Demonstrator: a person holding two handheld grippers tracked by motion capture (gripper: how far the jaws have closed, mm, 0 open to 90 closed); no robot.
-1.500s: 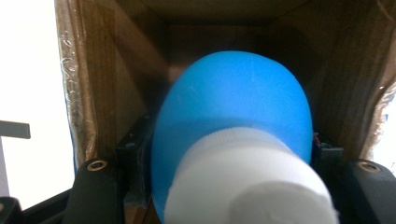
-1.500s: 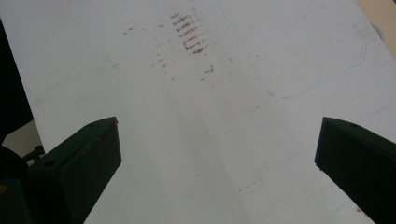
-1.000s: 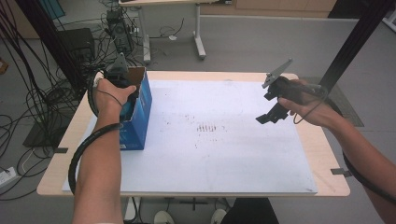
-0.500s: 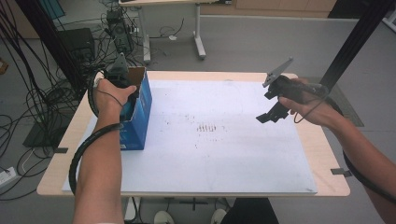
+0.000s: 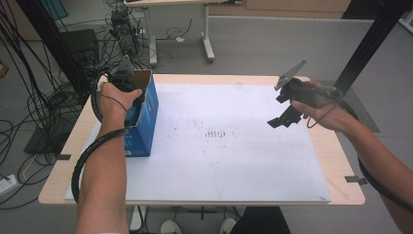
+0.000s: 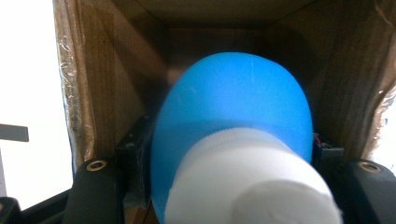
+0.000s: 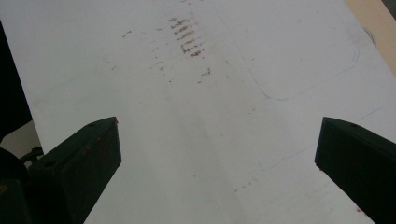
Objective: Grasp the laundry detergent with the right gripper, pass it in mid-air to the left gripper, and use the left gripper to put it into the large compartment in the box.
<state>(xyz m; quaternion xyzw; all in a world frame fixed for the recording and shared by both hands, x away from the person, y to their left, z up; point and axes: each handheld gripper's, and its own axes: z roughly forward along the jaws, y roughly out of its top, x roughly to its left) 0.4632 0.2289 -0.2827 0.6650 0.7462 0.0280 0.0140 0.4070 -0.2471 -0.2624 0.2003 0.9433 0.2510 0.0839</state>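
The high view looks forward and down from above the person's side, taking in the whole table [image 5: 336, 161] and the floor beyond. The left gripper view sits very close, facing into the open box [image 6: 112, 84] past a blue bottle [image 6: 233, 107] between its jaws (the box stands at the table's left edge in the high view [image 5: 146, 117]). The right gripper view looks down from a little above the white sheet [image 7: 196, 154]; its smudges [image 7: 187, 37] also appear mid-table in the high view [image 5: 216, 134].

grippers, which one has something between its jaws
The left gripper, down in the box, is shut on a blue bottle; the right gripper stands open over the white sheet.
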